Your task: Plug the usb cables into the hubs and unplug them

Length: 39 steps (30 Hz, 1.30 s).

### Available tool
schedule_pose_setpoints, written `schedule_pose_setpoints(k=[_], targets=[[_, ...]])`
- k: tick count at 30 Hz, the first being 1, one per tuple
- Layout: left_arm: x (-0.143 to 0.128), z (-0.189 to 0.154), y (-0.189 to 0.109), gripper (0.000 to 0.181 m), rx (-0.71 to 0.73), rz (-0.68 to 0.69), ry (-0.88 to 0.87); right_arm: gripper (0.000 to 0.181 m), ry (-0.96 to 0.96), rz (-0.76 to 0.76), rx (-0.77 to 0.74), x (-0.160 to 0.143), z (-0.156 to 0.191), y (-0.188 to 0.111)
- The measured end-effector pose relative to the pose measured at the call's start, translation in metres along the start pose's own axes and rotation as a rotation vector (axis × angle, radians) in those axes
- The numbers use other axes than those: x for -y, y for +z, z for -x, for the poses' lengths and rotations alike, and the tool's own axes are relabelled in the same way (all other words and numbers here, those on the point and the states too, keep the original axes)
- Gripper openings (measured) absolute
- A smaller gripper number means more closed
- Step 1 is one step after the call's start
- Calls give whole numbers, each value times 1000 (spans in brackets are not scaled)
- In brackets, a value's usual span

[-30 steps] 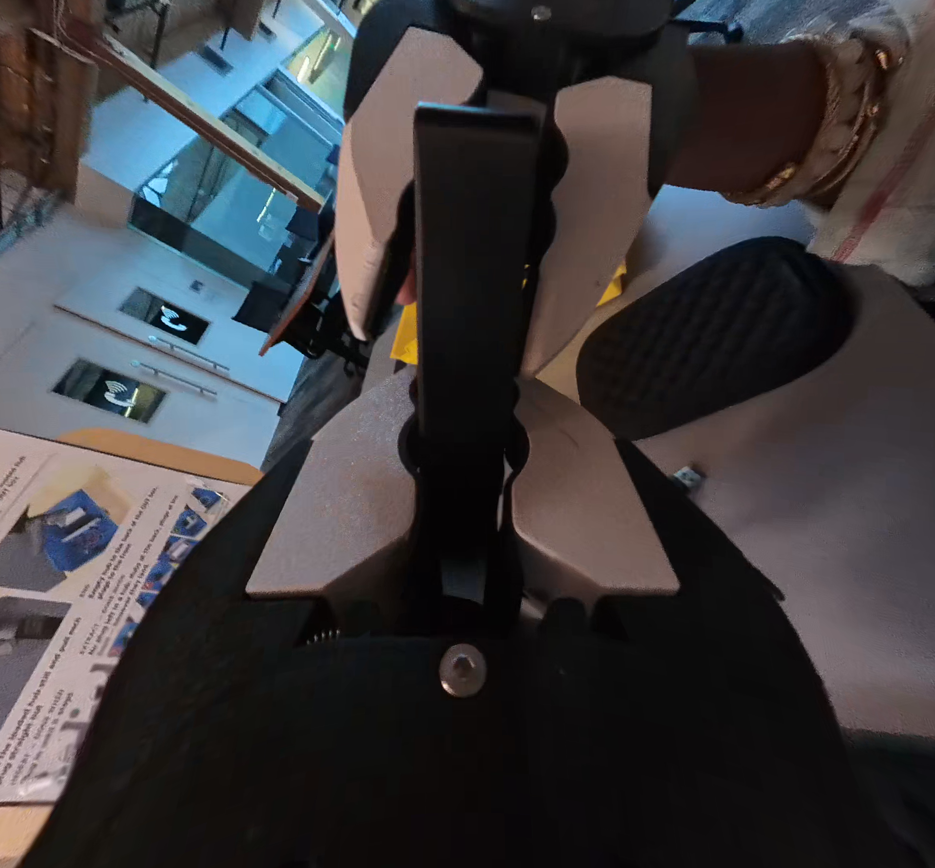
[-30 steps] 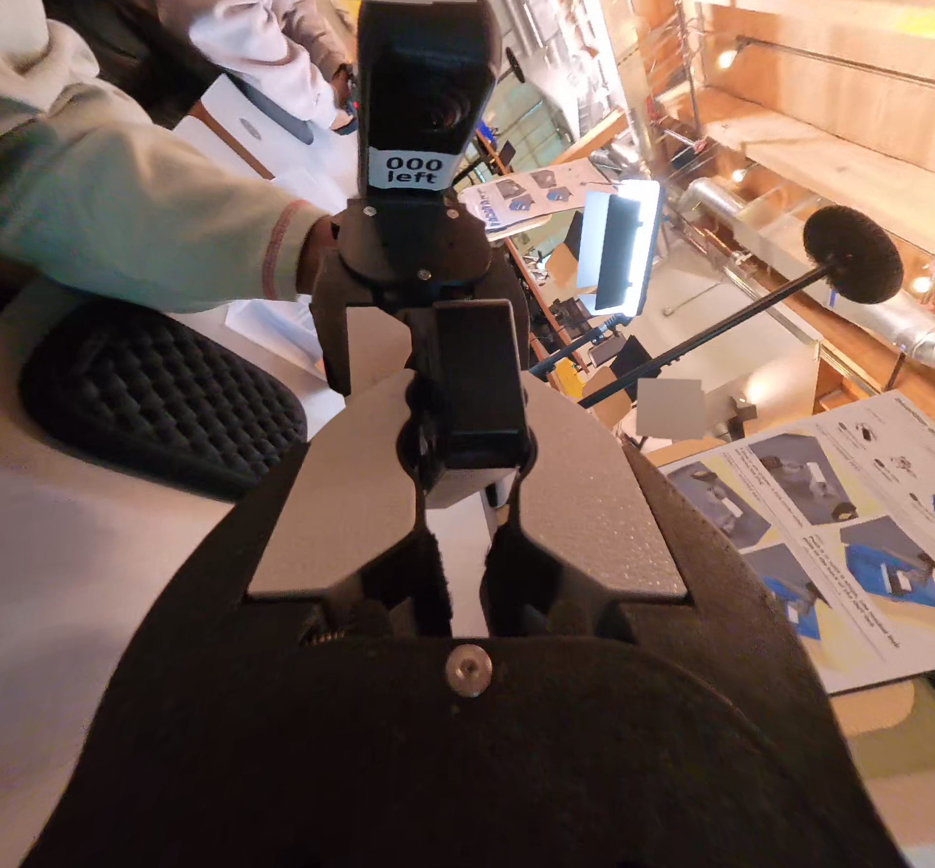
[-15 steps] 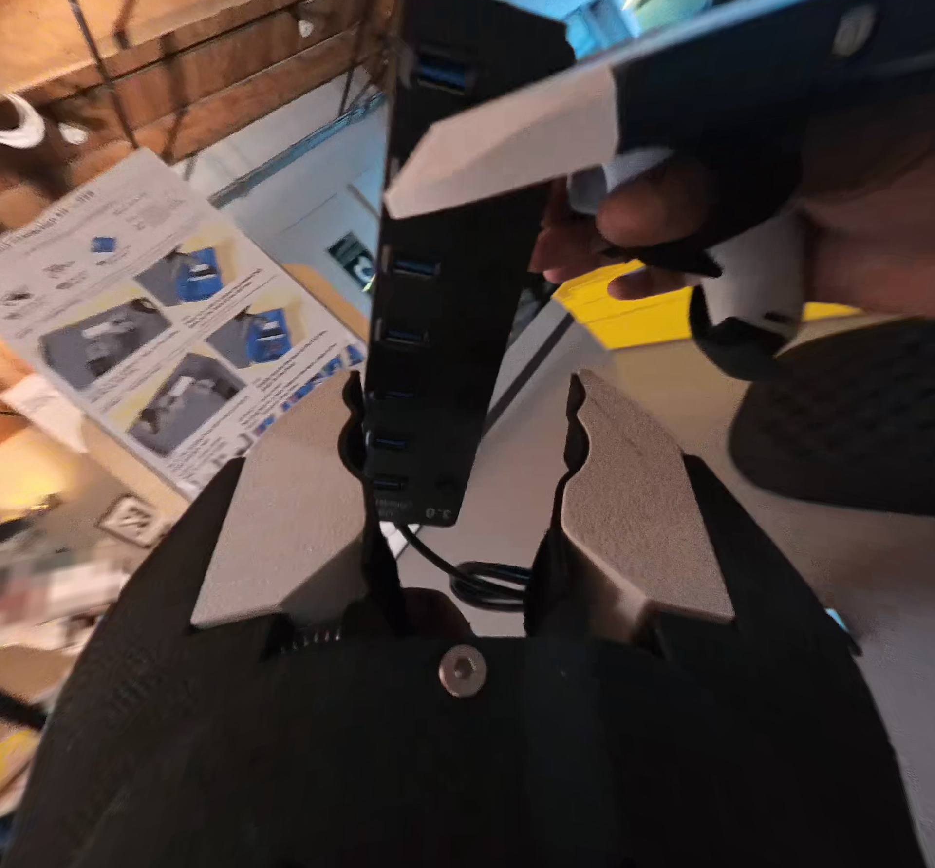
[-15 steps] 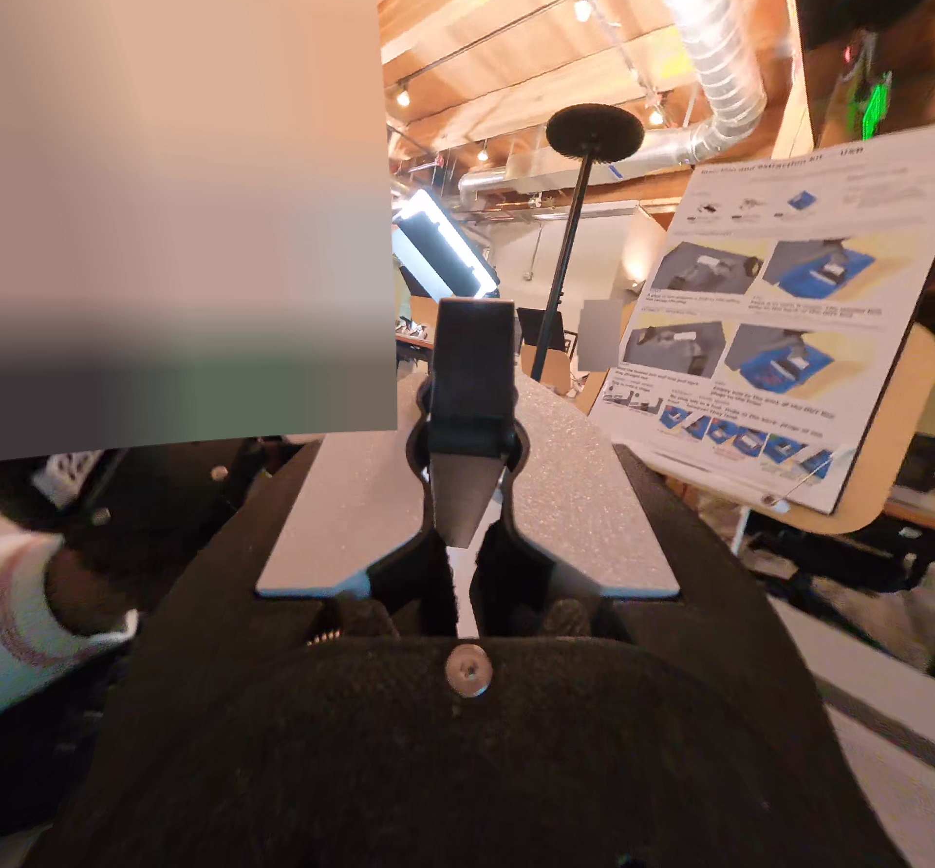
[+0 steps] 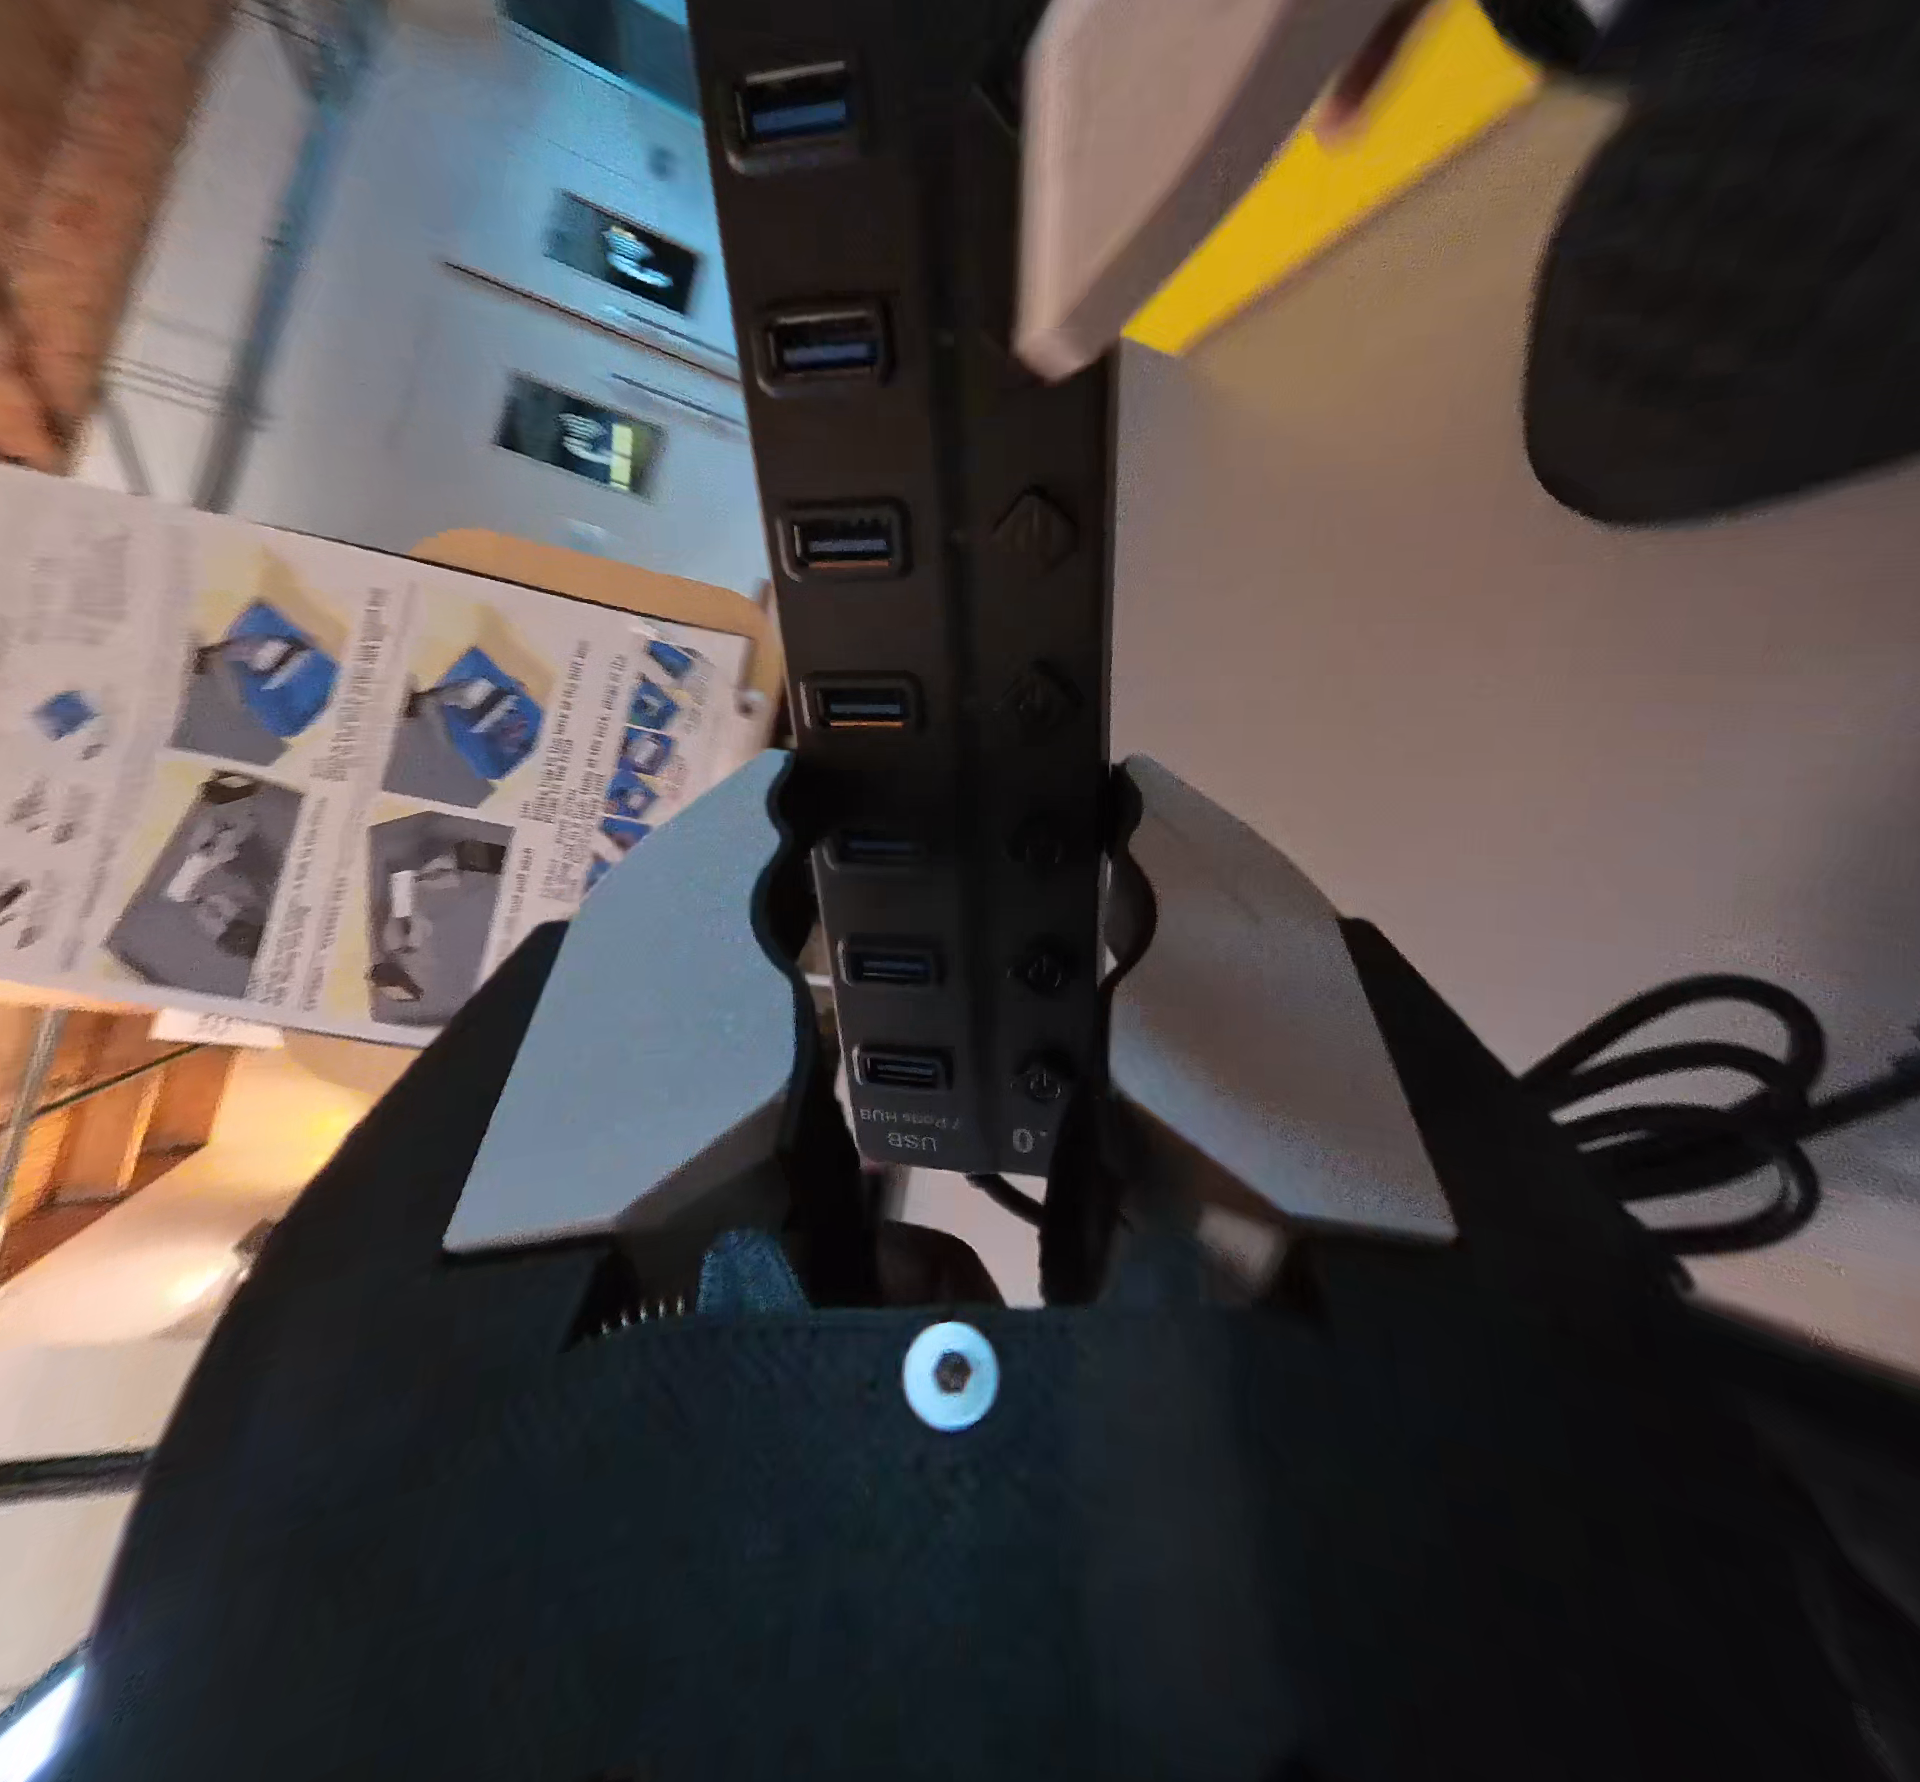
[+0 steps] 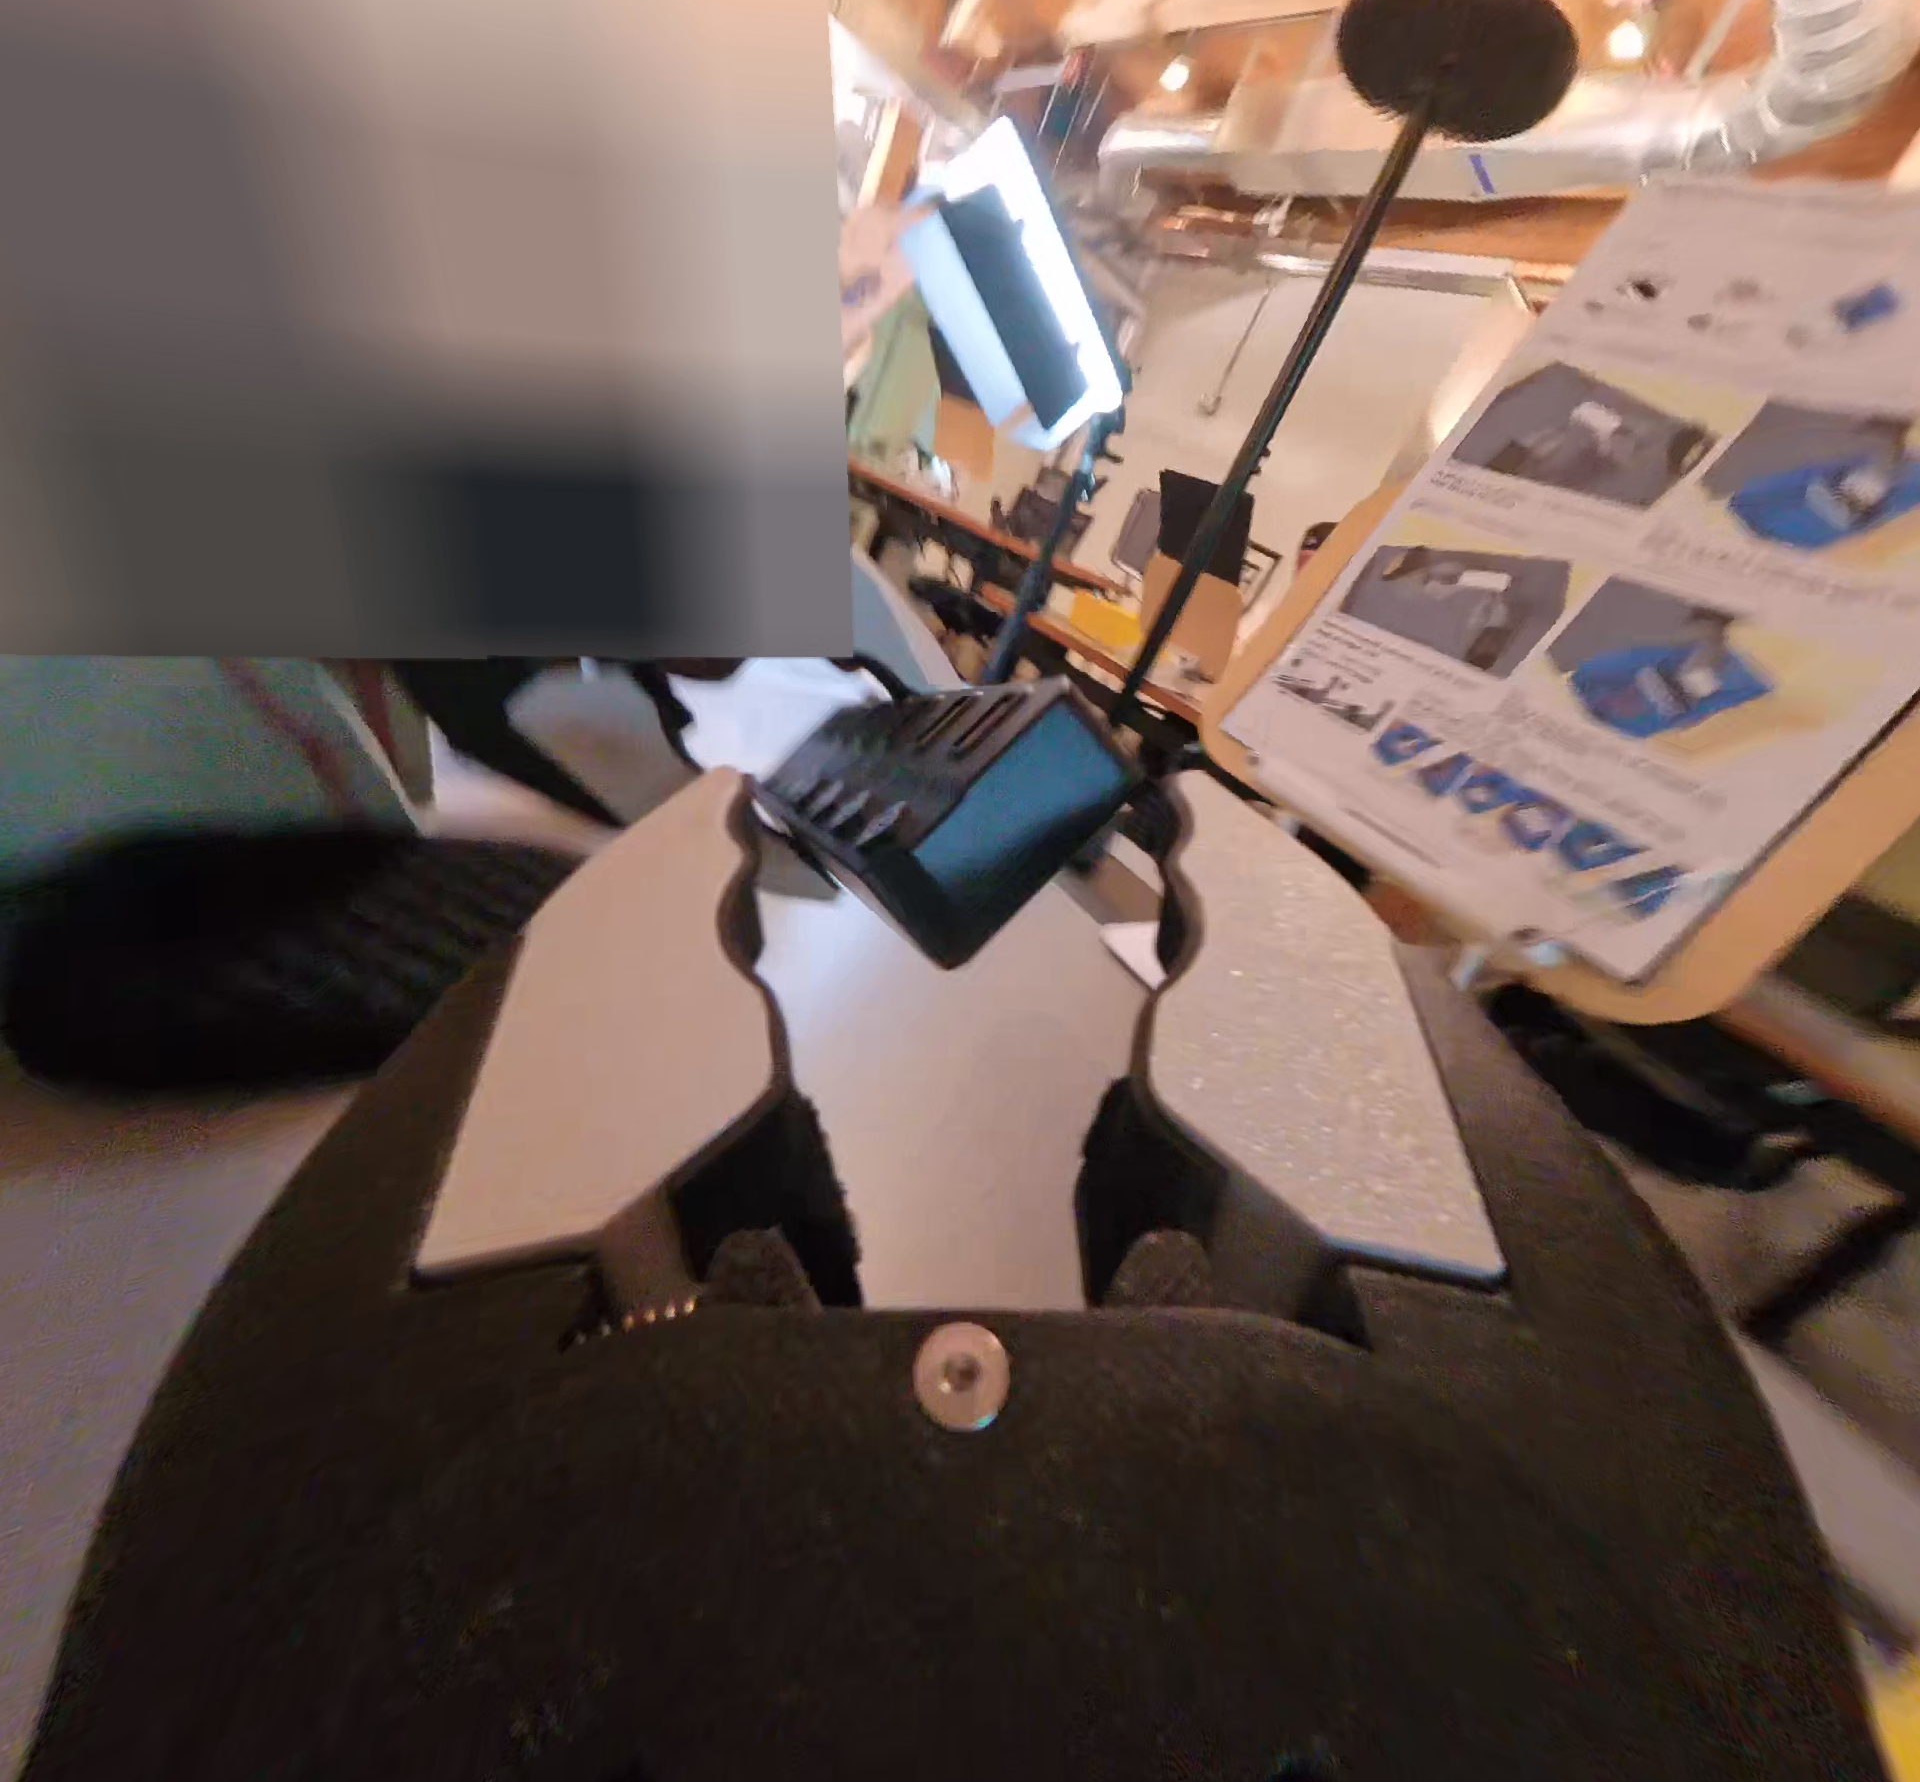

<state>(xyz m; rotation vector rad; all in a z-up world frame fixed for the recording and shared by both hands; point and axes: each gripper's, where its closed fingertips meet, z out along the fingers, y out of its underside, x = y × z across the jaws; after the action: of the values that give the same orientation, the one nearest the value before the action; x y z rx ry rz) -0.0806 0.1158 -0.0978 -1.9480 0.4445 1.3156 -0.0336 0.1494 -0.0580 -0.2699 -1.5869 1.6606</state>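
A long black USB hub [image 5: 935, 506] with a row of several ports stands upright between the fingers of my left gripper [image 5: 951, 859]. Both pads press on its long sides near its lower end, so the left gripper is shut on it. Its black cable [image 5: 1704, 1109] lies coiled on the grey table [image 5: 1455, 693]. In the right wrist view the hub's far end [image 6: 966, 797] sits tilted between the tips of my right gripper [image 6: 951, 849], whose jaws stand wide apart and do not press on it. One right finger [image 5: 1195, 122] shows beside the hub's upper right.
An instruction sheet on a wooden board [image 5: 312, 776] stands to the left; it also shows in the right wrist view [image 6: 1610, 641]. A black mesh pad [image 5: 1745, 278] lies on the table. A light panel [image 6: 1008, 278] and a stand with a round black head [image 6: 1455, 49] are behind. My hands' fingertips stand some 7 cm from each other.
Both grippers held the hub a second ago. My left gripper opened, then closed again across the hub's width. My right gripper opened and let the hub go.
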Motion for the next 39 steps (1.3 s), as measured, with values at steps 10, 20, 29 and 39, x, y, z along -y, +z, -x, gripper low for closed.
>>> schedule_pose_setpoints(k=[10,20,29,39], targets=[[13,-90,7,55,-566,10,44,55,-394,438,339,-61,48,-30],[16,-132,16,55,-828,-16,-118,75,-276,579,322,-97,38,-56],[25,-147,22,55,-886,-46,-144,60,-144,834,433,-134,47,-89],[27,-130,34,76,-766,-70,-361,58,-121,902,436,-152,41,-97]])
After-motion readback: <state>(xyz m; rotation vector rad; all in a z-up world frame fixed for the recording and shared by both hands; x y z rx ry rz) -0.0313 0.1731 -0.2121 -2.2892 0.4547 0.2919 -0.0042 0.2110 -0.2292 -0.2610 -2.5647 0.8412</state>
